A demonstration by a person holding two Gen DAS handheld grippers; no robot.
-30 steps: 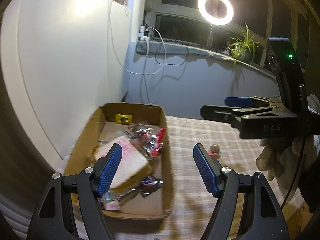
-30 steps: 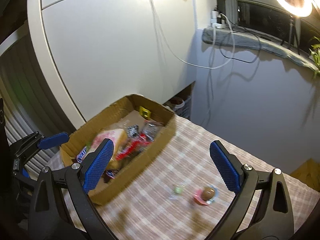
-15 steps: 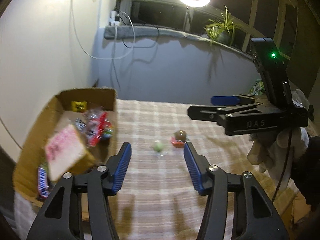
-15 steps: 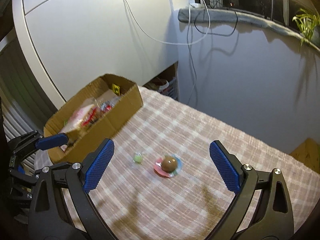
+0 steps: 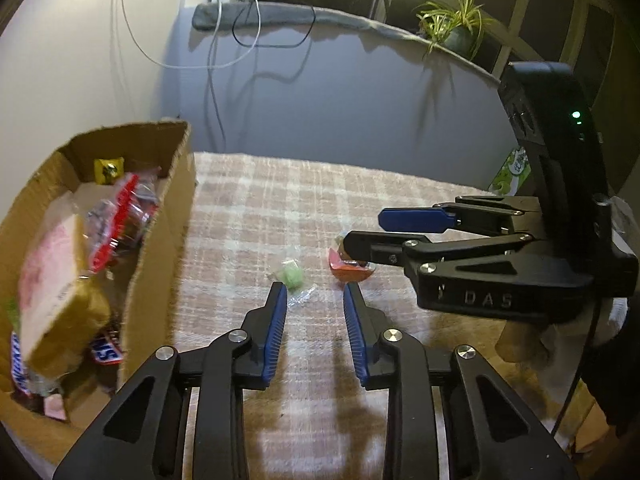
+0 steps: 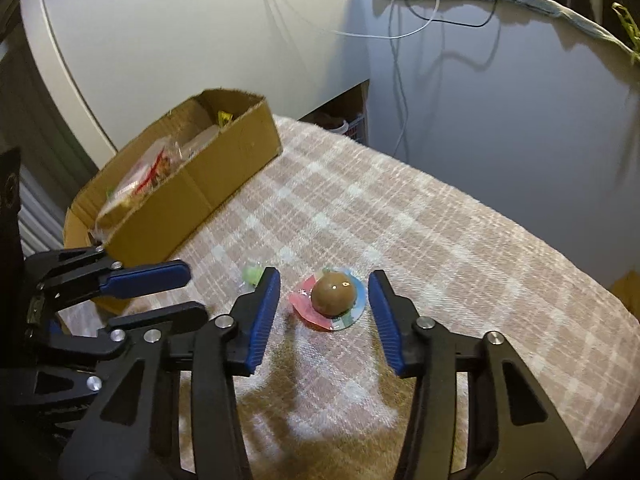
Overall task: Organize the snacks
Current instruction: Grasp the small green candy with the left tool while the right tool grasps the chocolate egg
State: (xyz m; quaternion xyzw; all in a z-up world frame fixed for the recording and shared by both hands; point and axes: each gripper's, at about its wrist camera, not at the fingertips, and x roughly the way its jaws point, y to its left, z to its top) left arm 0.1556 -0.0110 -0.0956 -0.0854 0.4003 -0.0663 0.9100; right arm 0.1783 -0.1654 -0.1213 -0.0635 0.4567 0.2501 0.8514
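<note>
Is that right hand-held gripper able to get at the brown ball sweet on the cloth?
Probably yes. The right hand-held gripper has just been closing, pads either side of the brown ball sweet but not yet touching. Nothing lies between; the green candy sits just outside its left finger.

Green wrapped candy point(image 5: 291, 276) beside brown ball snack point(image 6: 334, 294) on cloth, apart from snack-filled box point(image 6: 224, 168)

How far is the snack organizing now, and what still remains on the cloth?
Done: the cardboard box already holds several wrapped snacks. In hand: nothing yet. The left gripper and right gripper have both just been closing. The right one has the chocolate ball between its jaws without touching it. Left: that ball and the green candy still lie on the checked cloth.
</note>
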